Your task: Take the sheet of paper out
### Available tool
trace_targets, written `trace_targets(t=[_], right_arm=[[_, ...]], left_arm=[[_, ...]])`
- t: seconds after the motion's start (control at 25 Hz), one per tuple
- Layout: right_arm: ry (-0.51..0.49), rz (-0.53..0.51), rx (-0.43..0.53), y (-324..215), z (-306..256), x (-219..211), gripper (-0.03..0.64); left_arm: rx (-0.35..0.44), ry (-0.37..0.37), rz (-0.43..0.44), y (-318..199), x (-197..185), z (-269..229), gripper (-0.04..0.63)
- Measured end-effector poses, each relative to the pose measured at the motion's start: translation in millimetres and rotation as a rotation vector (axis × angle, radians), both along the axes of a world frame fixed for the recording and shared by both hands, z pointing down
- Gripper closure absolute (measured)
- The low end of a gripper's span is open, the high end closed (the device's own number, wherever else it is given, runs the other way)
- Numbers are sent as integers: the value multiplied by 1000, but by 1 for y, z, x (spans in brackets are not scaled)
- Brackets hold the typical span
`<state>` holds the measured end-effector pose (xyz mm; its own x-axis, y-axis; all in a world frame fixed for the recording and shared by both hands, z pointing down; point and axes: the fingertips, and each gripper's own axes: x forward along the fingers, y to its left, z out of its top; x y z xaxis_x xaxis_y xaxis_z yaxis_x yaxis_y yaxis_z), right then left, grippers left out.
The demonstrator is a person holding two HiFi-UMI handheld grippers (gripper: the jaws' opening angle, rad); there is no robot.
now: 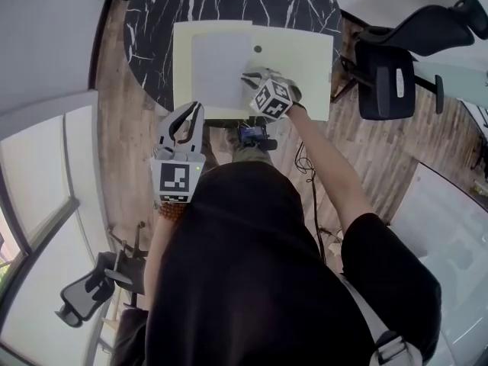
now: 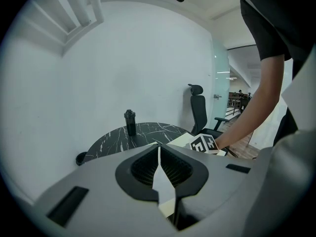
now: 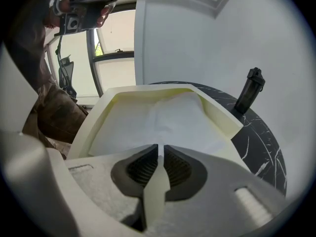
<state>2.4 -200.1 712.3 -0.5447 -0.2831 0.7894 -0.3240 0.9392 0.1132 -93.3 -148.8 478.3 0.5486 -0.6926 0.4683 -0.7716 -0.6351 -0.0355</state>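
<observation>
A white sheet of paper [image 1: 219,67] lies in the left half of an open pale yellow folder [image 1: 297,59] on the round black marble table [image 1: 152,21]. My right gripper [image 1: 250,78] is at the sheet's right edge, jaws closed on it. Seen from the right gripper view, the sheet [image 3: 163,122] spreads ahead inside the folder's raised rim [image 3: 217,115] and runs up to the closed tips of the right gripper [image 3: 160,146]. My left gripper [image 1: 197,113] hangs shut and empty at the table's near edge, left of the folder. In its own view the left gripper [image 2: 159,148] points across the table.
A black bottle [image 3: 249,90] stands on the table beyond the folder, also in the left gripper view as a bottle [image 2: 130,122]. A black office chair [image 1: 389,75] stands right of the table, another chair [image 1: 91,288] at the lower left. White walls and a window surround the table.
</observation>
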Motion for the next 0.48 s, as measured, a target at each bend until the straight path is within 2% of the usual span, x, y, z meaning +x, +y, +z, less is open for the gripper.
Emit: trace_targets(t=[0.28,0.48], right_arm=[[1,16,-20,-6,11,-8,581],[21,36,-101,0,33,-10,545]], left_arm=[[2,-6,-12,-2,3,-1,572],[-3,-9,-14,2,4,1,572]])
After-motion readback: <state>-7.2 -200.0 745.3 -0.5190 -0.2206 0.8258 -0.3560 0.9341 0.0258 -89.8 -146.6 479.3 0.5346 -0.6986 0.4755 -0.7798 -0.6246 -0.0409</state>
